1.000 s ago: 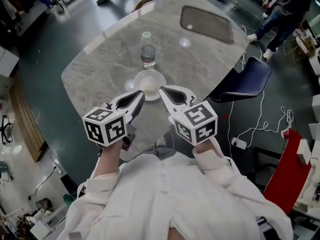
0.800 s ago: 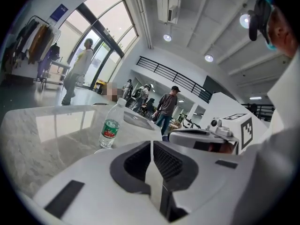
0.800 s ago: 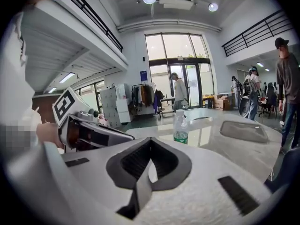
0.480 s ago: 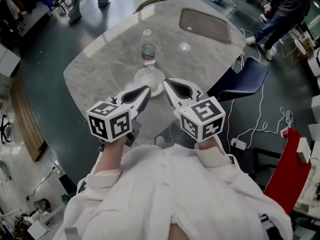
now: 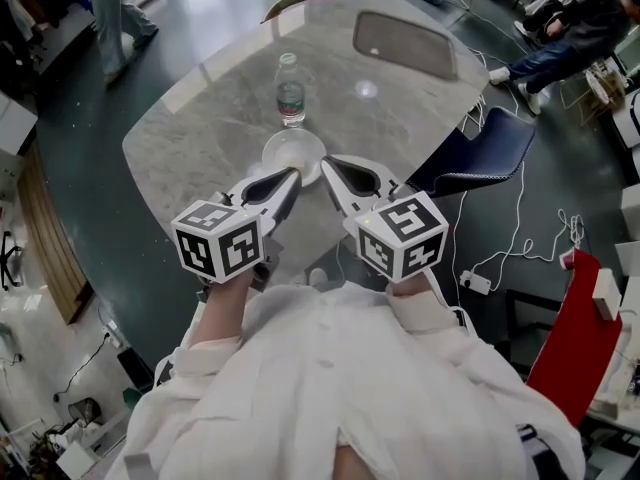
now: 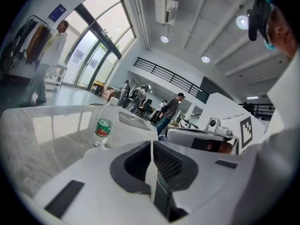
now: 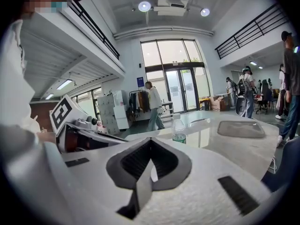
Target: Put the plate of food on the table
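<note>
A water bottle (image 5: 290, 93) stands just behind the plate (image 5: 292, 151) and a blue chair (image 5: 485, 153) sits beside the tabletop's (image 5: 190, 138) right edge, while bare marble lies open on either side of the plate.

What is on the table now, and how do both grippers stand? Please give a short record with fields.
table: grey marble top, bears plate and bottle
plate: white, lies on the person's side of the bottle; contents unclear
bottle: clear water bottle, upright, capped
left gripper: jaws shut, tip at the plate's near rim
right gripper: jaws shut, tip at the plate's near rim
grip on plate: cannot tell
</note>
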`<state>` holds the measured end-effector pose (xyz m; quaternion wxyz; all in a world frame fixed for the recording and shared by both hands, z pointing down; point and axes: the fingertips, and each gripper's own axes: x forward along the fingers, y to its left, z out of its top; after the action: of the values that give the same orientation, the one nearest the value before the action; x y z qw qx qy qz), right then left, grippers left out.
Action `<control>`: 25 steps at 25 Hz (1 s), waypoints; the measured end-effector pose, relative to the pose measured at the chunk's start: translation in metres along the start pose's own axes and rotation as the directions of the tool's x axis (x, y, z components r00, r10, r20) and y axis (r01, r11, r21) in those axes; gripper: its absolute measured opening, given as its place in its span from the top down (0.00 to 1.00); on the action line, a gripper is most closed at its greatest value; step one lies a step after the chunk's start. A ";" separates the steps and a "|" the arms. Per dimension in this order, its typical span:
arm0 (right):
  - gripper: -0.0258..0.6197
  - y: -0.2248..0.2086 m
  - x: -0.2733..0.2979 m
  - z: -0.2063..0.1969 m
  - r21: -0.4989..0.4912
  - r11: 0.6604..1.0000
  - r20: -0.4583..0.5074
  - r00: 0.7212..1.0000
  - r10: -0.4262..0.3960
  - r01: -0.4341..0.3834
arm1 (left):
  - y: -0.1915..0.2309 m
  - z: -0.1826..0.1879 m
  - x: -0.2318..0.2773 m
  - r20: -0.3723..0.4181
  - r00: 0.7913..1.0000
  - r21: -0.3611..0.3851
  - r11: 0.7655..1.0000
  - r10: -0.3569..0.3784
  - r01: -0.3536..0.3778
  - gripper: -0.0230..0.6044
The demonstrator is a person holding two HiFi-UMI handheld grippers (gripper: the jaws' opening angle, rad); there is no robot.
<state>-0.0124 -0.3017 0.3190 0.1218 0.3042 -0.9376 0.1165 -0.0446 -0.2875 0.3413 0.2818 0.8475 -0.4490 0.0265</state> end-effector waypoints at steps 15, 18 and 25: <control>0.96 0.000 0.001 0.002 -0.012 1.000 0.005 1.000 -0.002 0.002 | 0.000 0.000 -0.003 0.010 1.000 -0.011 1.000 0.011 -0.011 0.92; 0.96 0.004 0.003 0.002 -0.017 1.000 0.002 1.000 0.008 -0.008 | 0.001 0.000 -0.004 0.011 1.000 -0.017 1.000 0.012 -0.012 0.92; 0.96 0.008 0.007 -0.006 -0.030 0.999 -0.023 0.999 0.024 -0.024 | -0.002 0.001 -0.005 0.028 1.000 -0.041 0.999 -0.001 0.003 0.92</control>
<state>-0.0215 -0.2973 0.3258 0.1355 0.2897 -0.9414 0.1071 -0.0460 -0.2837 0.3383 0.2930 0.8423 -0.4524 0.0052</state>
